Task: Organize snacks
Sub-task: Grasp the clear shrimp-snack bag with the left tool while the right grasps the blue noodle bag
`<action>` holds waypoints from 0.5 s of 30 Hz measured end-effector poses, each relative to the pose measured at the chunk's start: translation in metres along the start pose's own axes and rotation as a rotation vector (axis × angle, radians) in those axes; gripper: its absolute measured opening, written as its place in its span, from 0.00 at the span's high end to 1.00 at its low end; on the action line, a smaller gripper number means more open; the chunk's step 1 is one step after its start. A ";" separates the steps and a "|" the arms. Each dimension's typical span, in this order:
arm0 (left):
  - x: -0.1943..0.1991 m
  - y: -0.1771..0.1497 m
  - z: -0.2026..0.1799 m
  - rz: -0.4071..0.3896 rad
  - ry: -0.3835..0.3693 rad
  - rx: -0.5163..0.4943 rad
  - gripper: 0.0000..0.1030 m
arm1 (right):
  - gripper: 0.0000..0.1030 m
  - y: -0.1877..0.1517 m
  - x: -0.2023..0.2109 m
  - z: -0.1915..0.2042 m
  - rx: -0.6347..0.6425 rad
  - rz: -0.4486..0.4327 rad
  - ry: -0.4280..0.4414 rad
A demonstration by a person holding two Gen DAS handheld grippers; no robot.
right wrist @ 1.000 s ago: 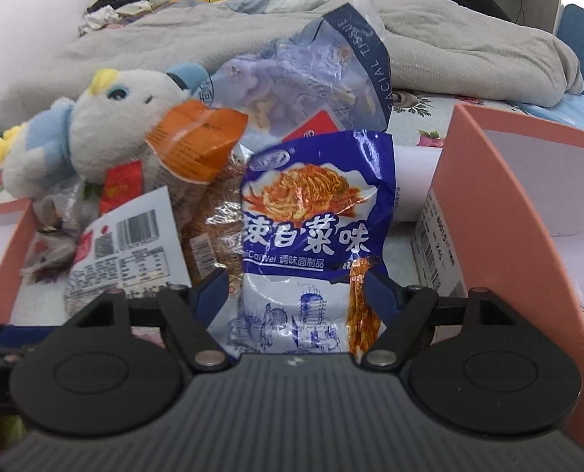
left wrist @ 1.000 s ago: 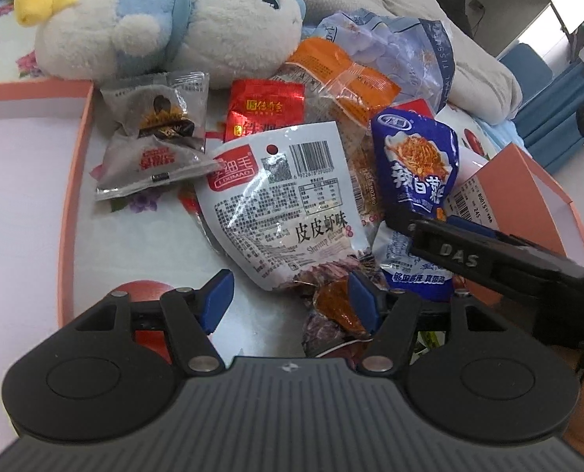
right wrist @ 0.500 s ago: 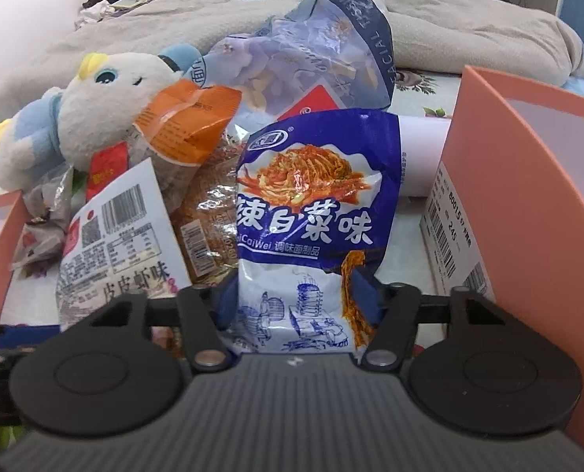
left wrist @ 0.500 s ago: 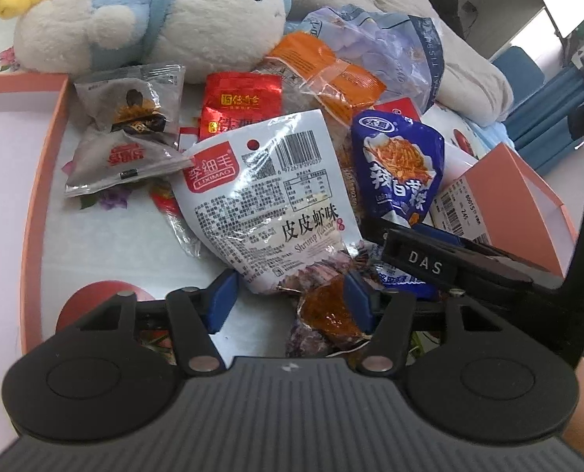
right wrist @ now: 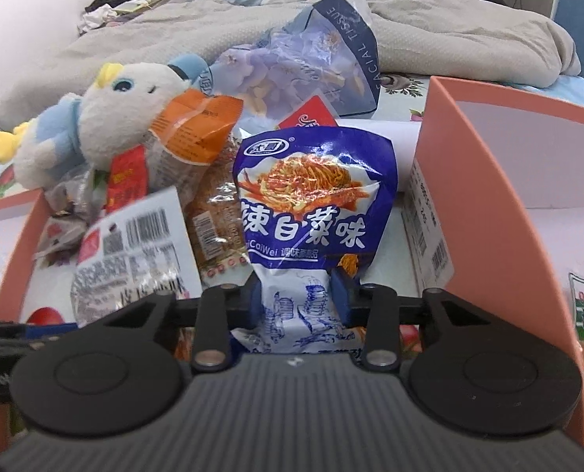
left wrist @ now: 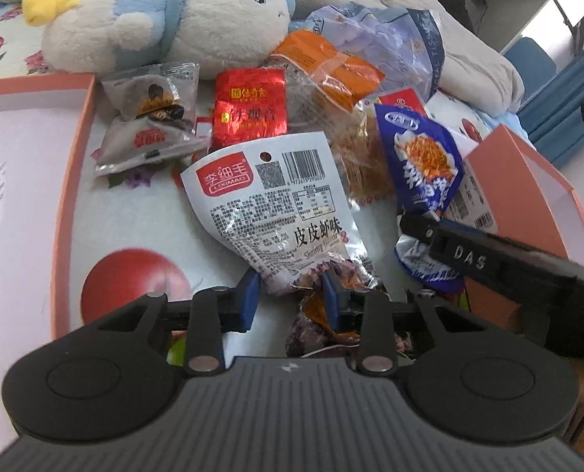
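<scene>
1. Left gripper (left wrist: 290,295): jaws closing on the near end of the white shrimp-flavour packet (left wrist: 272,204), pads pressing its crumpled edge.
2. Right gripper (right wrist: 298,299): jaws closing, clenched on the pinched lower part of the blue noodle-snack packet (right wrist: 315,204), held upright.
3. Both packets at the near edge of the snack pile on the bed sheet (left wrist: 142,220), between two pink boxes (right wrist: 469,181).
4. Plush toy (left wrist: 166,27) at far left of pile.

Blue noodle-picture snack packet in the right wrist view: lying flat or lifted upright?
Upright. The blue snack packet stands on end, its lower end pinched between the closing pads of the right hand-held gripper.
</scene>
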State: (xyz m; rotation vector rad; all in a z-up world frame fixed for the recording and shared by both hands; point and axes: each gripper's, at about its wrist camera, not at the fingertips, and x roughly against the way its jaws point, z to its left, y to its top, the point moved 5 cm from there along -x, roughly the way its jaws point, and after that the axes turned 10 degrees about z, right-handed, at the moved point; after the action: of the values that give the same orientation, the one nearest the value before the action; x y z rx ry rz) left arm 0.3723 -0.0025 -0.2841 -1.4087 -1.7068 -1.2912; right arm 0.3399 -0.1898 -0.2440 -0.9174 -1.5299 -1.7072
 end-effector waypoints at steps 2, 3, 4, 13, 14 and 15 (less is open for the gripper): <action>0.005 -0.006 -0.001 0.000 0.014 -0.008 0.64 | 0.63 -0.003 0.008 0.002 0.006 -0.009 0.000; 0.009 -0.009 -0.001 -0.002 0.024 -0.012 0.64 | 0.63 -0.004 0.010 0.002 0.009 -0.011 0.002; 0.012 -0.012 -0.002 -0.005 0.035 -0.016 0.64 | 0.63 -0.006 0.014 0.003 0.014 -0.014 0.004; 0.041 -0.043 -0.001 -0.025 0.084 -0.015 0.65 | 0.64 -0.033 0.049 0.014 0.058 -0.031 0.028; 0.044 -0.047 -0.001 -0.030 0.092 -0.014 0.65 | 0.64 -0.035 0.051 0.015 0.061 -0.031 0.032; 0.048 -0.050 -0.001 -0.034 0.098 -0.016 0.65 | 0.64 -0.038 0.056 0.016 0.063 -0.033 0.039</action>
State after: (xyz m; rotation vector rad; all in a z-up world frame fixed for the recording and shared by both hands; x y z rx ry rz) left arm 0.3113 0.0166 -0.2578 -1.3081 -1.6651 -1.3727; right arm 0.2793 -0.1715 -0.2163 -0.8268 -1.5717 -1.6803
